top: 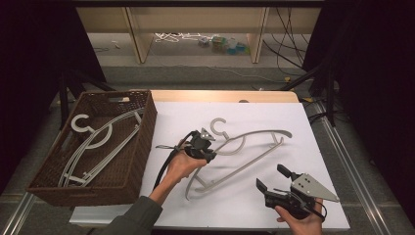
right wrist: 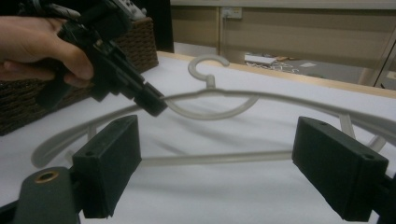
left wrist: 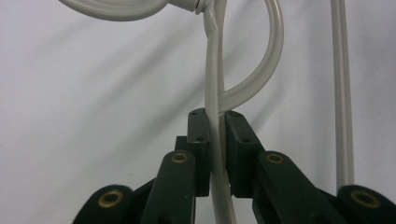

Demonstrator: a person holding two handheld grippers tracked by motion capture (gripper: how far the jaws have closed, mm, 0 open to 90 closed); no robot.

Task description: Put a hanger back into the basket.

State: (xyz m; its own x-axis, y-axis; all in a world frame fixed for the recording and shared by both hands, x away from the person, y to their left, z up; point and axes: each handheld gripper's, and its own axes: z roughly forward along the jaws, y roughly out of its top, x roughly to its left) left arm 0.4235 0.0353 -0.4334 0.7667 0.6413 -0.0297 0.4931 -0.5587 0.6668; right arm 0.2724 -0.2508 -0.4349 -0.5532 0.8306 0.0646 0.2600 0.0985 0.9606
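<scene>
1. My left hand-held gripper is clamped on the upper arm of the grey hanger, a little way left of its hook.
2. In the left gripper view the two black pads press on either side of the thin grey rod, which runs straight up between them toward the hook's base.
3. The hanger lies across the middle of the white tabletop, its hook pointing toward the far edge and its long arms spreading left and right.
4. Its lower bar runs diagonally from the near left up to the far right end.
5. My right hand-held gripper is held near the tabletop's near right corner with its jaws spread wide and nothing between them.
6. It sits just beside the hanger's lower bar without touching it.
7. In the right gripper view the hanger stretches across between my open pads, well ahead of them, and my left hand shows with its gripper biting the hanger.
8. A brown wicker basket stands at the tabletop's left edge.
9. Other grey hangers lie inside it.
</scene>
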